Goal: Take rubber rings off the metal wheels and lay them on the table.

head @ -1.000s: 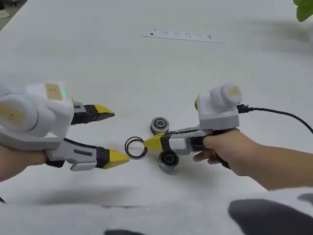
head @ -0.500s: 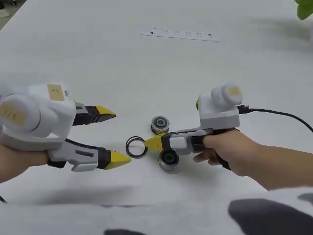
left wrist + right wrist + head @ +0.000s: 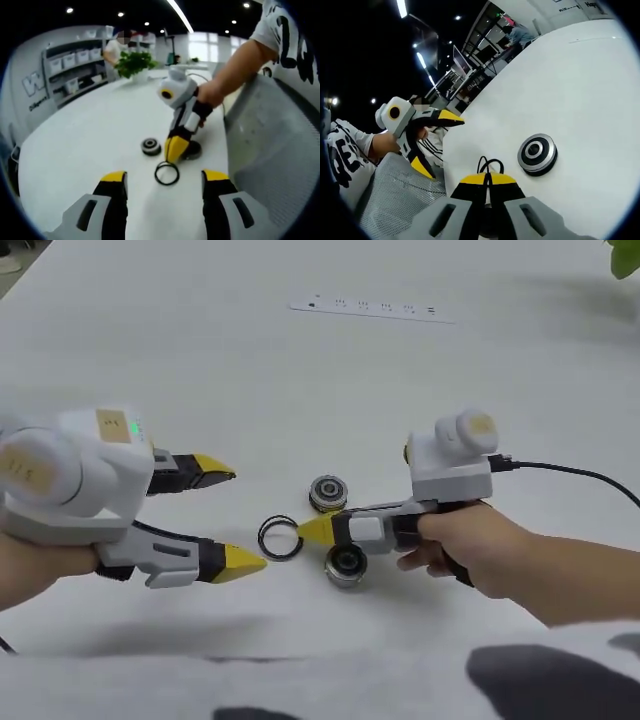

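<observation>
Near the table's [image 3: 300, 390] front edge, the right claw [image 3: 318, 531] pinches the rubber ring [image 3: 279, 538], seemingly to lay it flat; the left claw [image 3: 238, 517] gapes empty.

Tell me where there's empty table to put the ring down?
Bare table spreads wide between the white strip and the far wheel. It is crowded around the near wheel, where the right gripper pinches the rubber ring by the open left gripper.

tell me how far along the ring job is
Done: one ring is off, against the table. In hand: the shut right tool pinches it; the left tool is open. Left: release it; the far wheel seems still ringed, the near wheel is unclear.
</observation>
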